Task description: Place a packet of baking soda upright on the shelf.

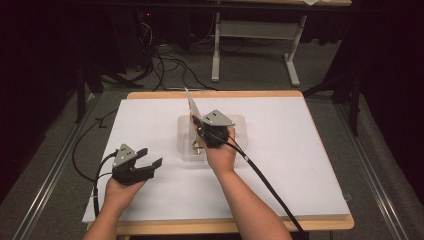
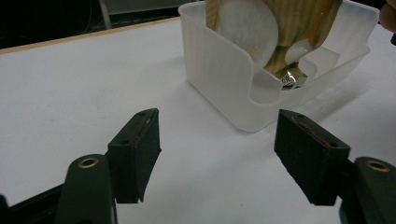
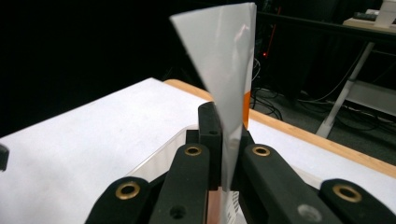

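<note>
The white table [image 1: 280, 165] spreads under me, and a translucent plastic bin [image 2: 219, 70] sits near its middle with wooden pieces [image 2: 299, 23] and a small metal part [image 2: 289, 80] inside. My right claw [image 1: 196, 120] hovers over that bin, jaws pinched tight on a thin white card [image 3: 229, 70] that stands up on edge between them. My left claw [image 1: 150, 157] waits just off the bin's near side, low over the table, jaws spread wide around nothing.

White sheet [image 1: 300, 165] covers the light wooden table [image 1: 225, 94]. Black cables [image 1: 170, 67] sprawl across grey carpet beyond its far edge, beside a white desk frame [image 1: 216, 55].
</note>
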